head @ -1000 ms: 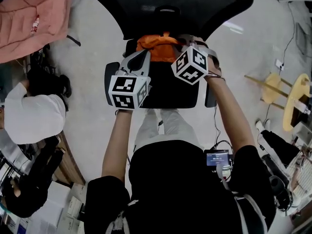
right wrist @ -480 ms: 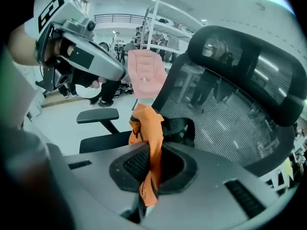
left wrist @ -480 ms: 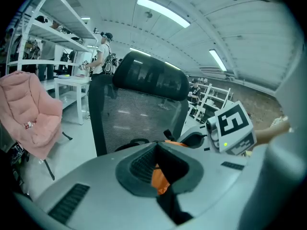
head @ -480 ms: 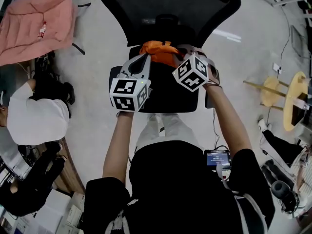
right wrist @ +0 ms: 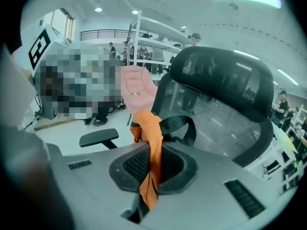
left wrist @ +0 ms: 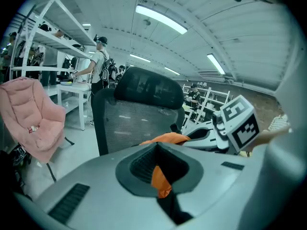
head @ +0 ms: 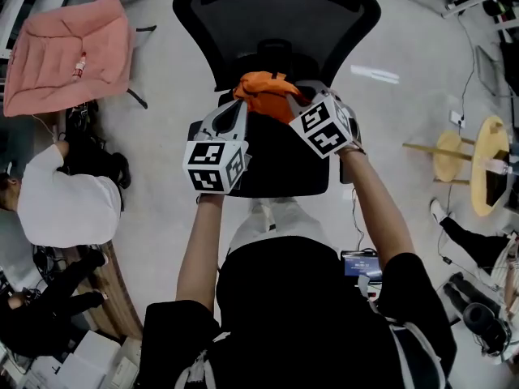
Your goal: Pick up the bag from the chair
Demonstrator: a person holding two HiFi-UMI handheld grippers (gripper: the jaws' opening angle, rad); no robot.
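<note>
An orange bag (head: 266,94) hangs bunched over the seat of a black mesh office chair (head: 276,23), held from both sides. My left gripper (head: 237,104) is shut on the bag's left part; orange cloth (left wrist: 159,181) shows pinched between its jaws. My right gripper (head: 302,96) is shut on the bag's right part, and a strip of the orange bag (right wrist: 151,162) runs up through its jaws. The chair's backrest (right wrist: 225,85) stands right behind the bag. From the left gripper view I see the right gripper's marker cube (left wrist: 240,121) close by.
A pink padded chair (head: 69,51) stands at the far left. A person in a white top (head: 57,205) crouches on the floor at left. The chair's armrest (right wrist: 98,138) juts out left. A yellow stool (head: 478,156) and cables lie at right.
Both grippers have stayed shut on the orange bag and moved a little up the picture, toward the backrest, over the seat. The head view has shifted, showing more of the backrest.
</note>
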